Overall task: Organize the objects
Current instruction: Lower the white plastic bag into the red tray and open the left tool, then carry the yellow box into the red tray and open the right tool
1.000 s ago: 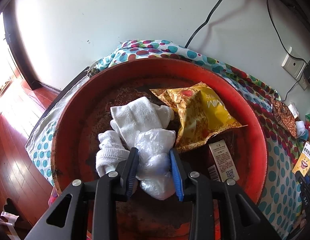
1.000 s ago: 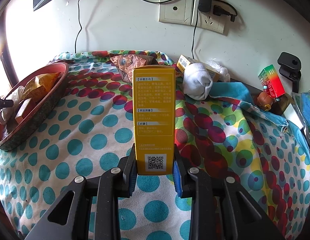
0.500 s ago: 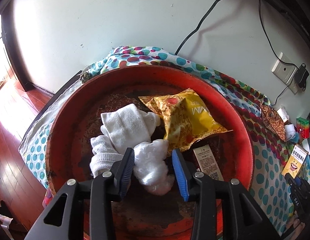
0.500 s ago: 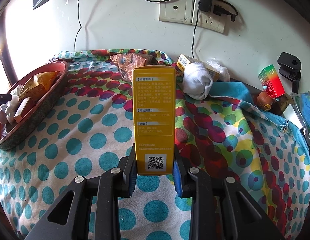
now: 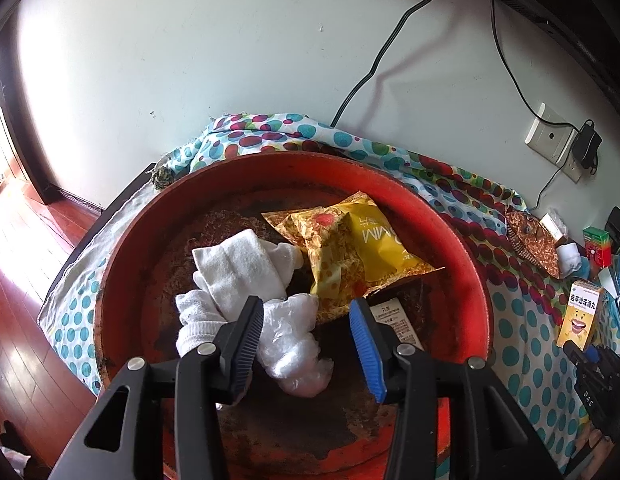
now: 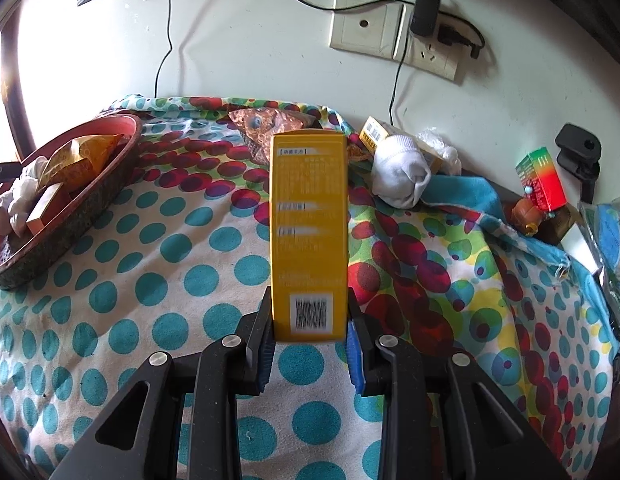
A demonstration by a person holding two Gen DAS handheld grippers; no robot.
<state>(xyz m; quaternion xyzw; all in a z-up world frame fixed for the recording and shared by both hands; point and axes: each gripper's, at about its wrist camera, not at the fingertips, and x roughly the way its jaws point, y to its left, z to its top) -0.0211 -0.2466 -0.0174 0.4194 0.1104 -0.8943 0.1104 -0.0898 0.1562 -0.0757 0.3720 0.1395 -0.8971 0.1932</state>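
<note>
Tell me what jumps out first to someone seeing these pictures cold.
The tall yellow box stands upright, clamped in the right gripper over the polka-dot cloth. Left of it, the big red tray holds a white towel, a yellow snack bag and a crumpled plastic bag beneath the open left gripper.

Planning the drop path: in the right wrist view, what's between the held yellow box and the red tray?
Only bare polka-dot cloth. In the right wrist view, nothing rests between the yellow box, held by the right gripper, and the red tray.
</note>
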